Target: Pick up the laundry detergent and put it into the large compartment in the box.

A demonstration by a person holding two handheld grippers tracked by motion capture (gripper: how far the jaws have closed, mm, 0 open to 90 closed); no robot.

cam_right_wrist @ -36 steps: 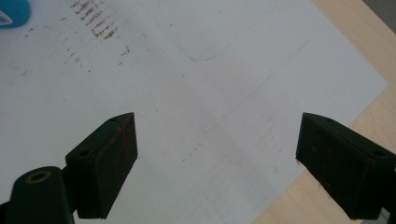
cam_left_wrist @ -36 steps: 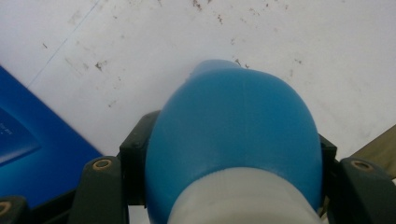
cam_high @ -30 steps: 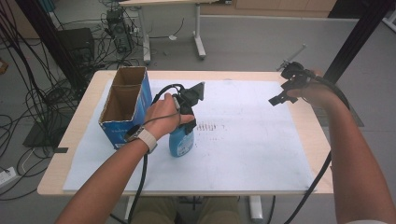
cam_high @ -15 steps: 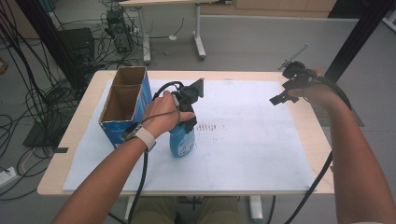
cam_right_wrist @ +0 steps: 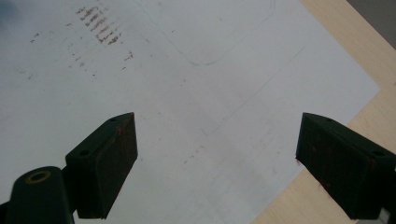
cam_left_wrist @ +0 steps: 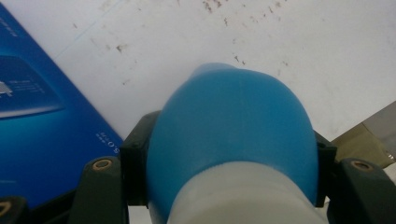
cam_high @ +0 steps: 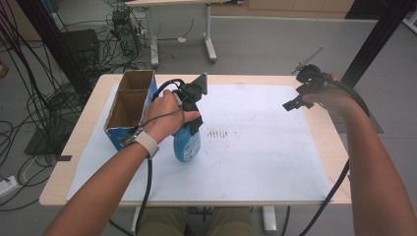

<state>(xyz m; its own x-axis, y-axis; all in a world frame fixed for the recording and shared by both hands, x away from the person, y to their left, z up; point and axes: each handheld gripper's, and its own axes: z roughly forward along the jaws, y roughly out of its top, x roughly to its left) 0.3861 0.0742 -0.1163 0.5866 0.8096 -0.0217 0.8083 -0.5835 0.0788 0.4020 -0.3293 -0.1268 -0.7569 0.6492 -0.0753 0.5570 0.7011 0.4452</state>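
A blue bottle (cam_high: 186, 143) with a pale neck hangs bottom-down just above the white mat, right beside the cardboard box. My left gripper (cam_high: 193, 122) is shut on its upper part. In the left gripper view the blue bottle (cam_left_wrist: 233, 126) bulges out between the two black jaws, which press on its sides. My right gripper (cam_high: 294, 102) hovers over the mat's far right part. In the right gripper view that gripper (cam_right_wrist: 217, 158) stands wide open with nothing between its fingers.
An open cardboard box (cam_high: 129, 105) with blue sides and two compartments stands at the mat's left edge. The white mat (cam_high: 255, 152) bears brown smudges (cam_high: 219, 133) near its middle. Bare wood table edge (cam_high: 329, 142) shows at the right.
My left gripper has lifted the blue bottle a little off the mat. The right gripper has stayed where it was.
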